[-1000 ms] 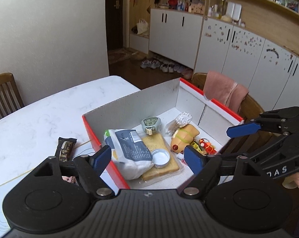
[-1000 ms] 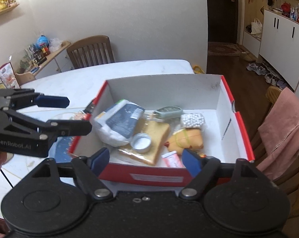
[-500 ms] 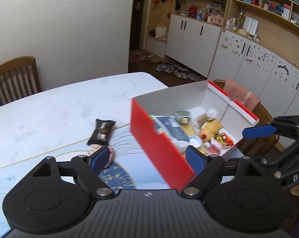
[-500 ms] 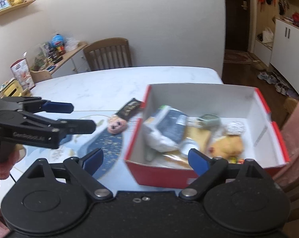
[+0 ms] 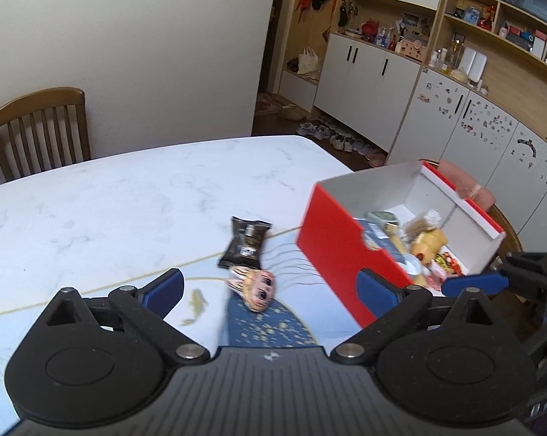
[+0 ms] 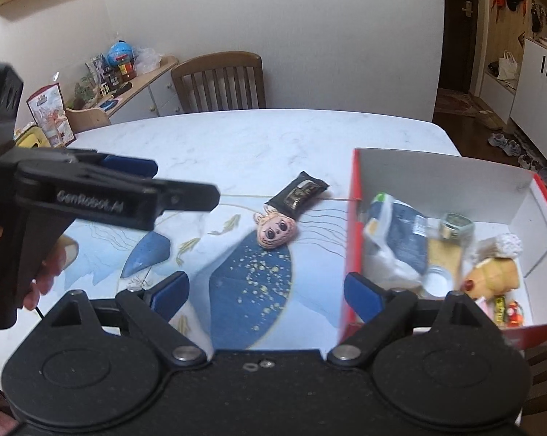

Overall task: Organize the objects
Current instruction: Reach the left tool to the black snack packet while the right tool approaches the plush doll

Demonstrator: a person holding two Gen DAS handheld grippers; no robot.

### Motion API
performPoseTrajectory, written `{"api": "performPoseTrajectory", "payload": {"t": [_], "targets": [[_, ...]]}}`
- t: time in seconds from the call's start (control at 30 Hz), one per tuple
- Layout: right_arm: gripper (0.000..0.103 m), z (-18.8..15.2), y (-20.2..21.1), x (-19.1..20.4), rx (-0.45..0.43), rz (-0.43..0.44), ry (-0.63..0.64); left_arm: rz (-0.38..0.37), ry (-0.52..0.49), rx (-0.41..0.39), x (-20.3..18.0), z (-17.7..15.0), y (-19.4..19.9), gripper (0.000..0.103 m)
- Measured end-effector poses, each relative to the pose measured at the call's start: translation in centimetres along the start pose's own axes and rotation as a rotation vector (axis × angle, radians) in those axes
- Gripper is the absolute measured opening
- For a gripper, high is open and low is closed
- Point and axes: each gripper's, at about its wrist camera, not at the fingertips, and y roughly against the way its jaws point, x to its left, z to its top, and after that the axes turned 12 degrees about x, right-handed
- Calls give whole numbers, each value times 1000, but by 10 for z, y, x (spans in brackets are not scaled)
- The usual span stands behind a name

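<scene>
Clutter is already half sorted here: the red box (image 6: 455,181) at the right end of the counter (image 6: 255,134) holds a blue-and-white pouch (image 6: 397,239), a slice of toast in a clear bag (image 6: 444,254), a small round tin lid (image 6: 437,279), a greenish gadget (image 6: 455,223) and a yellow plush toy (image 6: 495,278), all crowded toward its near side, presumably because that is where they were dropped in. Two things are left outside it, on the blue illustrated mat (image 6: 251,276): a dark snack wrapper (image 6: 299,190) and, touching its lower end, a small doll head (image 6: 275,230) lying face up. The left hand-held gripper (image 5: 270,285) has just been spreading its blue pads and hovers released, nothing between them, with the doll head and wrapper lying just ahead of it; it seems lined up that way to take one of the two. The right hand-held gripper (image 6: 266,290) has been widening too and is likewise released and empty, aimed at the mat beside the box's left wall. I would guess the wide spread is for the wrapper's flat width or the rounded head. Both frames are smeared, so fine details of the box's contents stay uncertain. A wooden chair (image 6: 219,80) stands beyond the counter.
</scene>
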Motion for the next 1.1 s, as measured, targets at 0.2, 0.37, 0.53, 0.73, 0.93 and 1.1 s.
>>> {"api": "performPoseTrajectory", "payload": {"t": [0.2, 0.37, 0.53, 0.73, 0.93, 1.1], "targets": [[92, 13, -27, 19, 14, -44, -2, 1, -50, 1, 24, 15, -18, 102], [92, 24, -52, 25, 26, -68, -14, -12, -86, 50, 34, 27, -47, 102], [92, 32, -83, 25, 45, -98, -41, -4, -125, 81, 36, 35, -81, 102], [92, 42, -110, 29, 44, -134, -17, -16, -158, 121, 35, 48, -121, 102], [92, 47, -133, 29, 54, -176, 5, -29, -185, 147, 35, 62, -152, 102], [90, 50, -152, 19, 73, -161, -44, -48, -196, 169, 32, 70, -172, 102]]}}
